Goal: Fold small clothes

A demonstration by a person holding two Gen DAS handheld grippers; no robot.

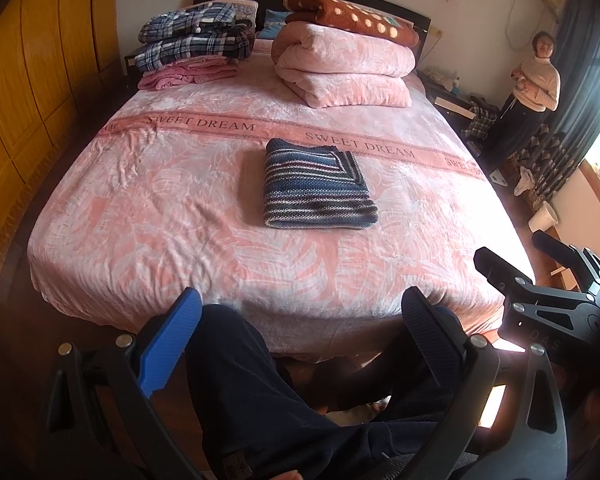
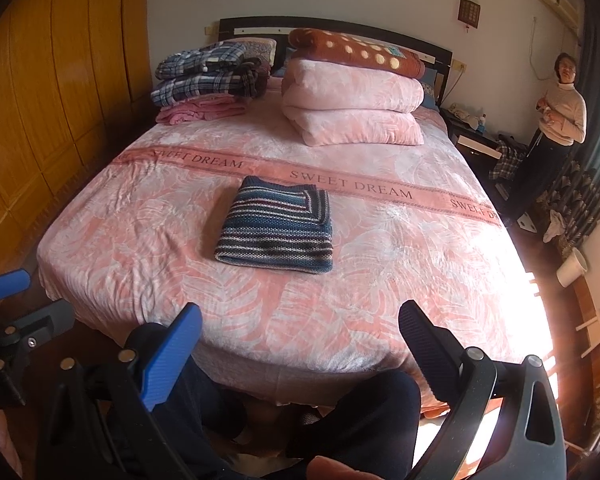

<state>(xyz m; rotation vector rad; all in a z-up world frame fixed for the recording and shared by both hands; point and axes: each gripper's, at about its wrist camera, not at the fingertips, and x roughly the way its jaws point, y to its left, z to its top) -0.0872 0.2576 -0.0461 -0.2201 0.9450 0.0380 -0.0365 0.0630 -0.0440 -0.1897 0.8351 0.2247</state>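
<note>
My left gripper (image 1: 300, 320) and right gripper (image 2: 300, 336) were wide, empty, off the bed's (image 1: 148, 208) near edge; the striped sweater (image 1: 318, 186) lay folded mid-bed, needing only light straightening, I judged.

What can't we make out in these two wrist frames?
- Striped sweater: folded, so sleeves and inner layers are hidden in both views.
- Bedside table clutter: too small to identify.
- Window side: overexposed, floor detail lost.
- Right tool in the left view: cut off by the frame edge.
- Floor under the bed's near edge: blocked by dark trousers and the left tool.
</note>
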